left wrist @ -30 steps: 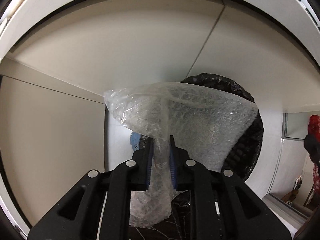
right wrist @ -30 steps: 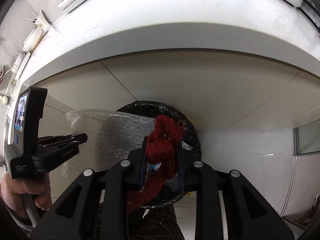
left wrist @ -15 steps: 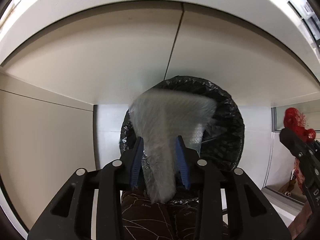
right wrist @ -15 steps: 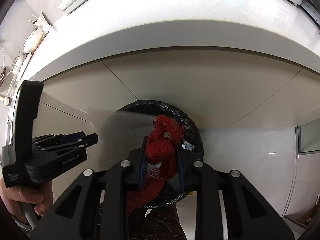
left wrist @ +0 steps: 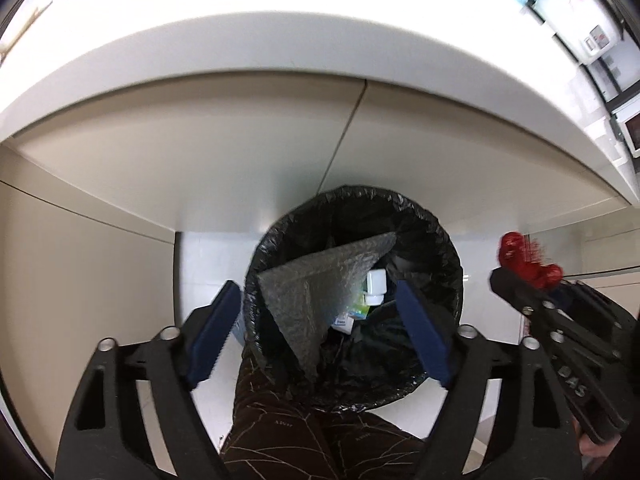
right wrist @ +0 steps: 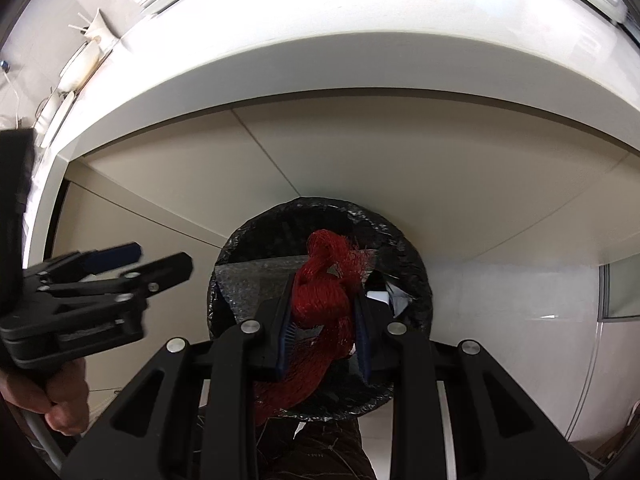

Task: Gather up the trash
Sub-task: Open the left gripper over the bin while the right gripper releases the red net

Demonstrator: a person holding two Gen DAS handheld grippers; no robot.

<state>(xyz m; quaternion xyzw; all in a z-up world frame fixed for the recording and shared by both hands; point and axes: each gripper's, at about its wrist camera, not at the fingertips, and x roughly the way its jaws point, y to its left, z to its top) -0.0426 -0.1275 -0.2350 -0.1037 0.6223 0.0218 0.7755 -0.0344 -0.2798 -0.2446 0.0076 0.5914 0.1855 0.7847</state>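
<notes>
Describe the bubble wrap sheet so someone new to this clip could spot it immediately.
Find the round bin with the black liner on the floor below the white counter. Inside it, leaning against the left wall, lies the bubble wrap sheet: a greyish, translucent, dimpled triangle, unlike the small white carton beside it or the red mesh bundle in the right claw.

The left gripper [left wrist: 320,328] is spread wide above the black-lined bin [left wrist: 448,248], where bubble wrap [left wrist: 316,292] lies inside. To its right, the right gripper [left wrist: 532,276] pinches red netting [left wrist: 524,258].
</notes>
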